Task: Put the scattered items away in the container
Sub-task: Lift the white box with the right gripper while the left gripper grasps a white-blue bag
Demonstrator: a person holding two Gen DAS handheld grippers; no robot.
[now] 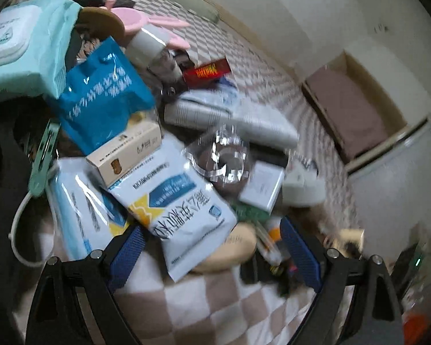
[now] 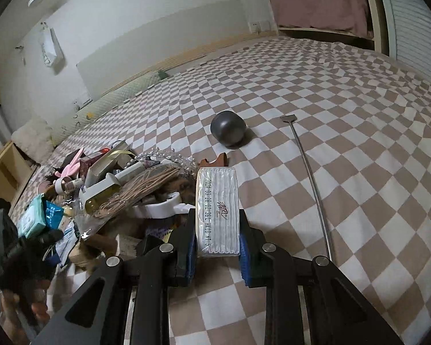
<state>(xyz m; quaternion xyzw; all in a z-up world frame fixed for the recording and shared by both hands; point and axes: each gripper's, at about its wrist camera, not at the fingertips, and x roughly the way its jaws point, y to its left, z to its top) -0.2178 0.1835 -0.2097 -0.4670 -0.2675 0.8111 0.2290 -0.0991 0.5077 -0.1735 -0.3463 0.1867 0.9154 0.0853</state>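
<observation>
Right wrist view, my right gripper (image 2: 217,247) clamps a tissue pack (image 2: 217,211) above checkered bed (image 2: 344,143), heap (image 2: 123,184) just left, dark bowl (image 2: 228,132) further off, left gripper (image 1: 212,256) wide open w/ nothing between, over white sachet (image 1: 184,210) in pile.

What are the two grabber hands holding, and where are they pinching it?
The right gripper pinches a white plastic-wrapped tissue pack by its long sides, at the near end. The left gripper is open, holding nothing.

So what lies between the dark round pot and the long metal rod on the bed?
Only bare checkered bedspread between the dark round pot and the long metal rod, in the right wrist view.
</observation>
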